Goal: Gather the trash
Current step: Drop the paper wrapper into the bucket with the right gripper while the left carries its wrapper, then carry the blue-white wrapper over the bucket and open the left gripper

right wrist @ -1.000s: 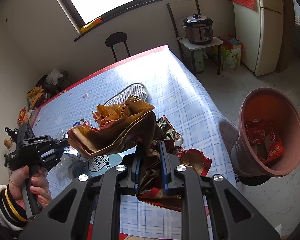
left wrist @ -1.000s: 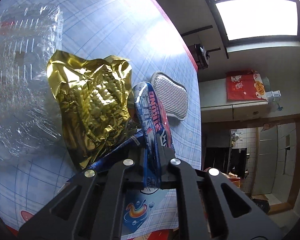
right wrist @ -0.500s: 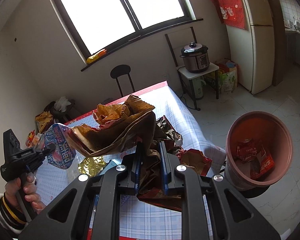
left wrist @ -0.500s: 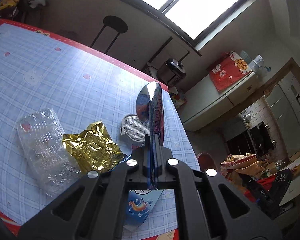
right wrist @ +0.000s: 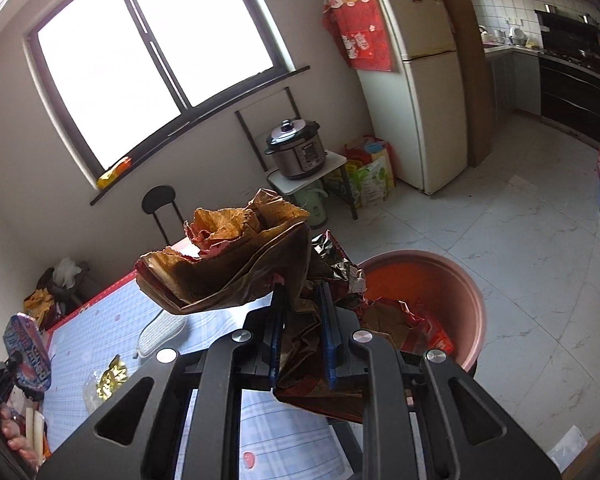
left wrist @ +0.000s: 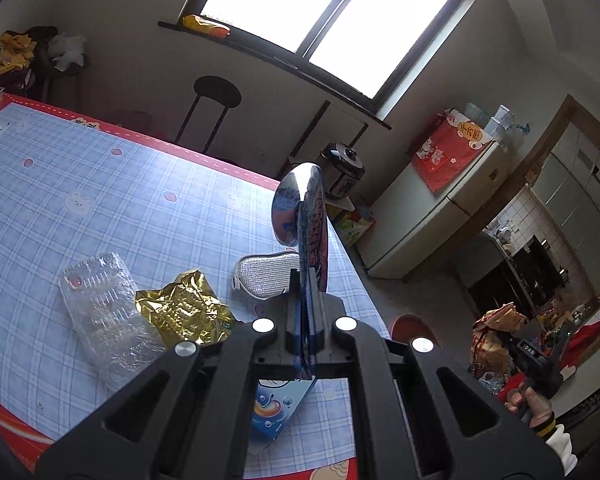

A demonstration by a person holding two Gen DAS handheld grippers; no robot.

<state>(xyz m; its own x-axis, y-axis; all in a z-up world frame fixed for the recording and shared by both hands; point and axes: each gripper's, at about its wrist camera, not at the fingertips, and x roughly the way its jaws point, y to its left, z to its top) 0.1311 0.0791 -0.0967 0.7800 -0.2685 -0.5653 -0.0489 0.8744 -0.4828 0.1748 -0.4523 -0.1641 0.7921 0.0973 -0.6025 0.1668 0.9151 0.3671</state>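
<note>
Left wrist view runs, left to right, from a clear plastic tray (left wrist: 100, 312) and a gold foil wrapper (left wrist: 186, 312) lying on the checked tablecloth (left wrist: 100, 208) to the left gripper (left wrist: 306, 296), its jaws pressed together on a flat blue snack wrapper (left wrist: 308, 224) that stands up between them. Right wrist view has the right gripper (right wrist: 302, 320) pinched almost fully on a bundle of crumpled brown and red bags (right wrist: 236, 268), with the pink bin (right wrist: 440, 292) on the floor just beyond and to the right. To do this well, I judge the bundle should be carried squarely over the bin's mouth before the jaws part, since loose pieces hang wide. Compared with a second ago, the blue wrapper has risen clear of the table and the bundle has swung from over the table toward the bin.
</note>
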